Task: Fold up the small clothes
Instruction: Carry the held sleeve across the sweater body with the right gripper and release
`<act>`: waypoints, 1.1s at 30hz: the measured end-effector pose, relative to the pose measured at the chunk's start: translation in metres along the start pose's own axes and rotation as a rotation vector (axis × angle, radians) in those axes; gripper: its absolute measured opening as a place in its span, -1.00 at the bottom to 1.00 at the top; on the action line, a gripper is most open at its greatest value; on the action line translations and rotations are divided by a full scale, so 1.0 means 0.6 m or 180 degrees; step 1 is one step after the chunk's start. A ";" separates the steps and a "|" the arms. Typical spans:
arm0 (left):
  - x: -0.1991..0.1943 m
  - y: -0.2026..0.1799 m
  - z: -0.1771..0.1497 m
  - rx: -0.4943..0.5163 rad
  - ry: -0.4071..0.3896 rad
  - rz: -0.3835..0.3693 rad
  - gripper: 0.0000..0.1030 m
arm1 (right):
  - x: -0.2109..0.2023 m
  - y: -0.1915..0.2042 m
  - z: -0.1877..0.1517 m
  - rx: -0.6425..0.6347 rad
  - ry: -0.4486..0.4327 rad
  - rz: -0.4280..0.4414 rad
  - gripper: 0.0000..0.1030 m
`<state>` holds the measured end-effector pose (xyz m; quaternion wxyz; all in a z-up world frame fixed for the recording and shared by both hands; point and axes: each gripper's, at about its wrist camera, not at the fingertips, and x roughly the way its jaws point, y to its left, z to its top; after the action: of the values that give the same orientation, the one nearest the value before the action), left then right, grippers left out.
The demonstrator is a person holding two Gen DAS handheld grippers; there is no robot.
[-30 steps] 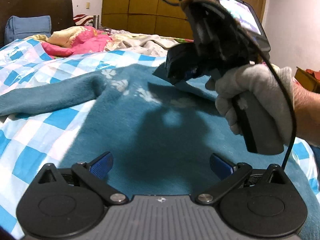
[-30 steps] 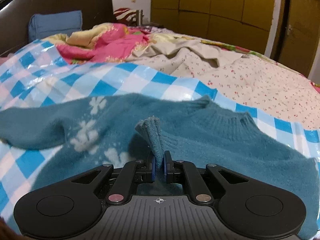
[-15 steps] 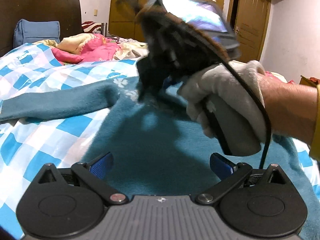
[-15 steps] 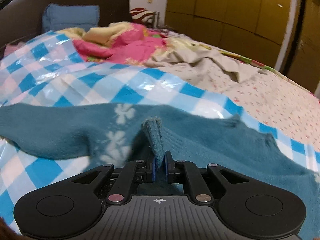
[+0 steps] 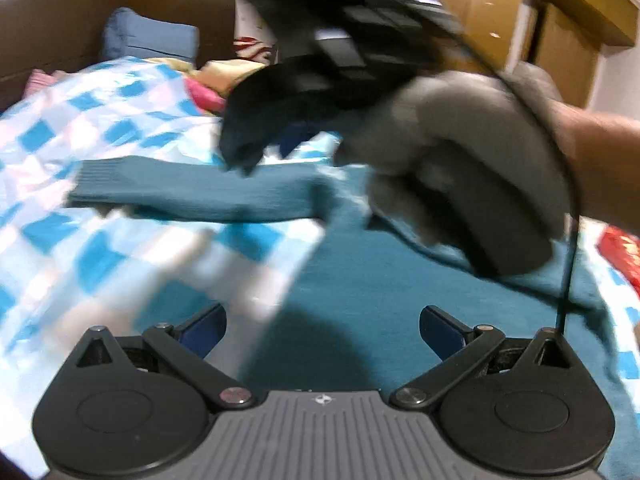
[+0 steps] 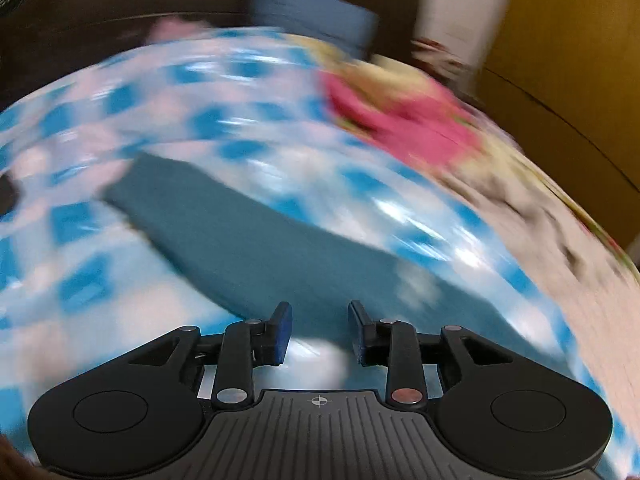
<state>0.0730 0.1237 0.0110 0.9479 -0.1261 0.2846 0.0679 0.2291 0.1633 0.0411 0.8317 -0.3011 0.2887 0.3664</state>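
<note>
A teal knit sweater (image 5: 360, 280) lies on the blue-and-white checked sheet (image 5: 100, 240), one sleeve (image 5: 192, 192) stretched out to the left. My left gripper (image 5: 322, 332) is open and empty, low over the sweater's body. My right gripper (image 6: 319, 330) is open with nothing between its fingers, above the same sleeve (image 6: 240, 236). The left wrist view also shows it (image 5: 264, 152), held by a gloved hand (image 5: 460, 152) just over the sleeve's inner end. Both views are motion-blurred.
A pink and yellow quilt (image 6: 400, 120) is bunched at the far side of the bed. A blue pillow (image 5: 152, 40) leans on the dark headboard (image 6: 100, 4). Wooden wardrobes (image 6: 560, 60) stand behind. A red item (image 5: 620, 252) lies at the right edge.
My right gripper has opened and let go of the sweater fold it pinched, and has swung left toward the outstretched sleeve. My left gripper has stayed open and turned left.
</note>
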 end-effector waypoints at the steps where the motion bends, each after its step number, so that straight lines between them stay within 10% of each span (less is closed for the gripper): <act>1: -0.005 0.010 -0.002 -0.0015 -0.0025 0.0082 1.00 | 0.017 0.026 0.017 -0.0143 -0.0041 0.0147 -0.41; 11: -0.004 0.077 -0.012 -0.0498 -0.0050 0.0248 1.00 | 0.150 0.185 0.086 -0.0665 -0.0109 0.0366 -0.30; 16: -0.004 0.076 -0.017 -0.0456 -0.0071 0.0300 1.00 | 0.165 0.187 0.095 -0.0463 -0.0136 0.0194 -0.79; 25: -0.012 0.022 -0.015 0.0024 -0.0314 0.0373 1.00 | 0.015 -0.013 0.096 0.0819 -0.0630 0.0046 -0.88; 33: -0.048 -0.069 0.019 0.0591 -0.0546 0.0036 1.00 | -0.188 -0.256 -0.072 0.2067 -0.1012 -0.0455 -0.88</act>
<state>0.0631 0.0856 0.0444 0.9760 -0.0299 0.2082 0.0571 0.2747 -0.0012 0.1363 0.9419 0.0199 0.2352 0.2388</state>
